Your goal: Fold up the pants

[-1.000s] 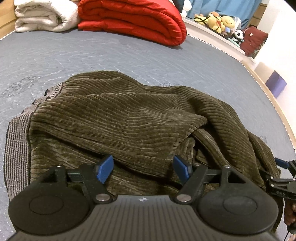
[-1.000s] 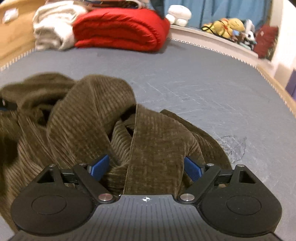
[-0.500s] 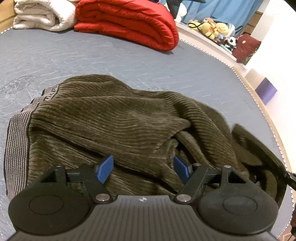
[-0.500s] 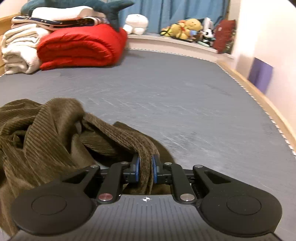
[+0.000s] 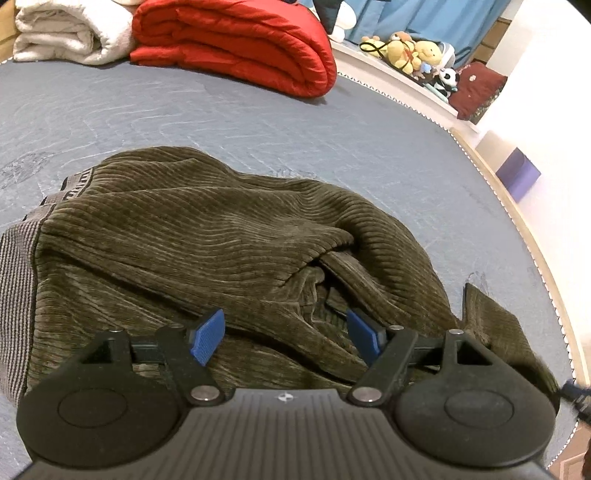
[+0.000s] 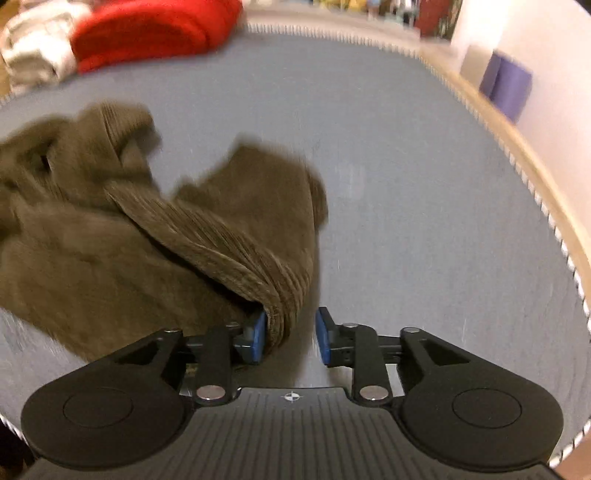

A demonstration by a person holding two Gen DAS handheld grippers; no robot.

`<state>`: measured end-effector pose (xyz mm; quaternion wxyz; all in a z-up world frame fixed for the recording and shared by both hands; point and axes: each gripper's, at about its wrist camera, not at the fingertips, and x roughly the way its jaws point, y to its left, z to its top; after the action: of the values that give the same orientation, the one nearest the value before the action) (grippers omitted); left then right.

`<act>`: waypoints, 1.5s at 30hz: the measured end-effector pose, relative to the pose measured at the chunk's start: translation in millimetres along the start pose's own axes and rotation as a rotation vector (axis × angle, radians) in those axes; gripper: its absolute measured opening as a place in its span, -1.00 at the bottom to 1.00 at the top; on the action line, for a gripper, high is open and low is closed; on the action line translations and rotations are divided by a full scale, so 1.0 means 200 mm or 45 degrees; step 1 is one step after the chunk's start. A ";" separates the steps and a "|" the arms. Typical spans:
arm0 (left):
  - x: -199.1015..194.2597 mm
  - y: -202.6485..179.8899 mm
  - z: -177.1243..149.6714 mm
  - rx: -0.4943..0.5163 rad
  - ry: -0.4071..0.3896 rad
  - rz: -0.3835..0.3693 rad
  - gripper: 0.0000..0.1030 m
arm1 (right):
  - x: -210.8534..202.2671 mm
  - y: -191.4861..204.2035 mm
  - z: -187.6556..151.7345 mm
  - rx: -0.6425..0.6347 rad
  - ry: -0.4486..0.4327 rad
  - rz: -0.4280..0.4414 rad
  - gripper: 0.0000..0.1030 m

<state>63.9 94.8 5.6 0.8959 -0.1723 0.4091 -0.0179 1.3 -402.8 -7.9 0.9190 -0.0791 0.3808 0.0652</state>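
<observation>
Olive-brown corduroy pants (image 5: 207,240) lie in a crumpled heap on a grey mattress (image 5: 332,129), with the striped waistband (image 5: 18,266) at the left. My left gripper (image 5: 286,338) is open and hovers just over the near folds of the heap. In the blurred right wrist view the pants (image 6: 110,236) spread to the left, and a ribbed edge of the cloth runs down between the fingers. My right gripper (image 6: 290,336) is partly open; the cloth rests against the left pad (image 6: 258,338) and is apart from the right pad.
A folded red quilt (image 5: 240,44) and a rolled white blanket (image 5: 62,33) lie at the far end of the mattress. Stuffed toys (image 5: 410,51) sit on a ledge behind. The mattress edge (image 5: 532,251) and a purple box (image 5: 517,177) are on the right.
My right gripper was shut on a pant edge half a second ago; now its jaws have parted and it has moved, with the view blurred. The left gripper has stayed open over the heap.
</observation>
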 end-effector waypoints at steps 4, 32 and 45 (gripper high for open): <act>0.04 0.01 -0.01 0.012 0.014 0.030 0.54 | -0.03 0.10 0.10 -0.023 -0.234 0.050 0.17; 0.16 0.00 0.02 -0.017 0.051 0.052 0.55 | -0.15 -0.42 0.09 0.723 -0.528 -0.575 -0.84; 0.16 -0.09 -0.01 0.020 0.054 0.028 0.58 | -0.14 -0.92 -0.42 1.426 -0.121 -0.735 -0.13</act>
<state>85.9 72.0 -12.5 0.8886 -0.1603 0.4295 -0.0149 -43.3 -601.1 -28.8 0.8174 0.3175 0.2794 -0.3911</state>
